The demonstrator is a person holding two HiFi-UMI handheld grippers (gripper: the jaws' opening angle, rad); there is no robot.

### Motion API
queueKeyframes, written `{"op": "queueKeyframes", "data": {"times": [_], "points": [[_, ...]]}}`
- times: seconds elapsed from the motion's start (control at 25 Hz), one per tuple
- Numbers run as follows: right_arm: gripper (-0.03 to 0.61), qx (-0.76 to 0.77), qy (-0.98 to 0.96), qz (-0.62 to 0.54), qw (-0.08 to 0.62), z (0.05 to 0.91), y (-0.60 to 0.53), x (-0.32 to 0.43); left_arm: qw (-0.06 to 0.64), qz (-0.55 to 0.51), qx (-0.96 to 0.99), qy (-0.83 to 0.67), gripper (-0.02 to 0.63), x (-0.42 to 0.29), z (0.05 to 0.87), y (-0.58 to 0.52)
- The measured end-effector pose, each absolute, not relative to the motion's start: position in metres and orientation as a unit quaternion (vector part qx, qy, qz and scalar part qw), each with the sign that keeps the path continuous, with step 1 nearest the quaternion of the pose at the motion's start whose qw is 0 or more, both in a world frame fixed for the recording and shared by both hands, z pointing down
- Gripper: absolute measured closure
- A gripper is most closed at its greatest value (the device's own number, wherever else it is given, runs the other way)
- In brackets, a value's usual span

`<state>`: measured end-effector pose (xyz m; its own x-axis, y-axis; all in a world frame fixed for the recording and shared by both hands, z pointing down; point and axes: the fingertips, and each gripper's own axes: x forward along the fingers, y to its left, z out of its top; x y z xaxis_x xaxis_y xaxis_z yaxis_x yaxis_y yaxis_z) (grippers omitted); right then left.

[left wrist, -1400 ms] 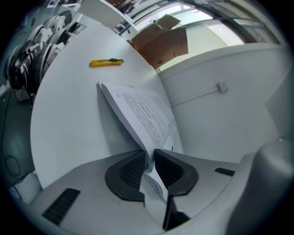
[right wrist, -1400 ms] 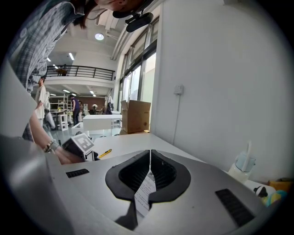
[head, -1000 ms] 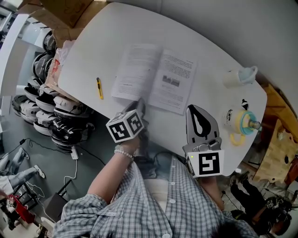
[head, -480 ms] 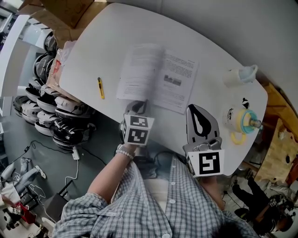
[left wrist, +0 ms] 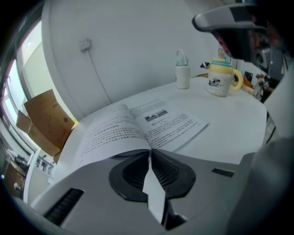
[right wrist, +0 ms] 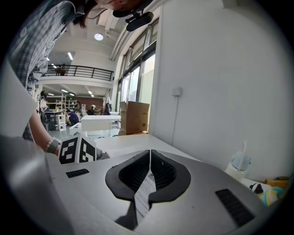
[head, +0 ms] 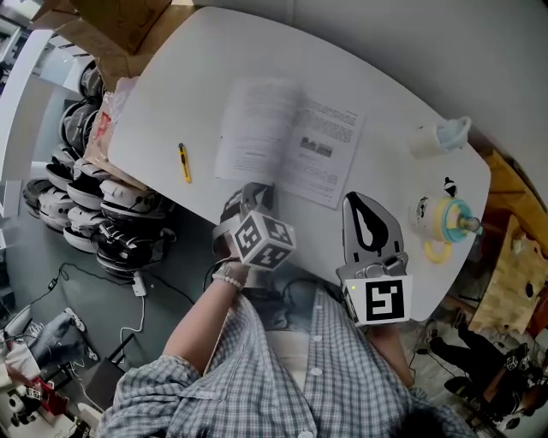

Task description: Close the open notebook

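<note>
The open notebook (head: 287, 141) lies flat on the white table (head: 171, 94), printed pages up. My left gripper (head: 255, 193) is at the near edge of its left page, close to the spine. Its jaws have just been closing, and in the left gripper view the tips (left wrist: 150, 152) meet on that page's edge, which bulges up a little (left wrist: 115, 133). My right gripper (head: 357, 200) rests on the table just right of the notebook's near right corner. Its jaws are shut (right wrist: 150, 152) and hold nothing; print shows through the gap behind them.
A yellow pen (head: 183, 162) lies left of the notebook. A white lidded bottle (head: 445, 137) and a yellow and teal mug (head: 445, 224) stand at the right end. The table's near edge runs under both grippers. Helmets (head: 94, 214) and a cardboard box (head: 128, 21) sit beyond the left edge.
The left gripper has rolled about its own axis, so its marker cube shows another face, and shifted slightly right along the notebook's near edge. The right gripper has not moved.
</note>
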<state>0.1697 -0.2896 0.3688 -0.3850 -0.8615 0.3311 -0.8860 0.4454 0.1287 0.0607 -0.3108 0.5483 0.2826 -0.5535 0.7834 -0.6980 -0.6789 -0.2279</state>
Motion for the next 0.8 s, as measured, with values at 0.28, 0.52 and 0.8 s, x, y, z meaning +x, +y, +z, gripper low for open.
{"op": "queueKeyframes", "data": {"times": [0.28,0.52,0.8], "points": [[0.554,0.53,-0.828,0.032,0.178,0.367,-0.288,0.171,0.009,0.501,0.795,-0.34,0.591,0.07,0.553,-0.306],[0.554,0.534,-0.826,0.031,0.178,0.366,-0.289,0.171,-0.029,0.53,0.794,-0.296,0.589,0.077,0.56,-0.303],[0.554,0.537,-0.823,0.032,0.18,0.366,-0.289,0.17,-0.05,0.541,0.796,-0.268,0.591,0.083,0.564,-0.301]]}}
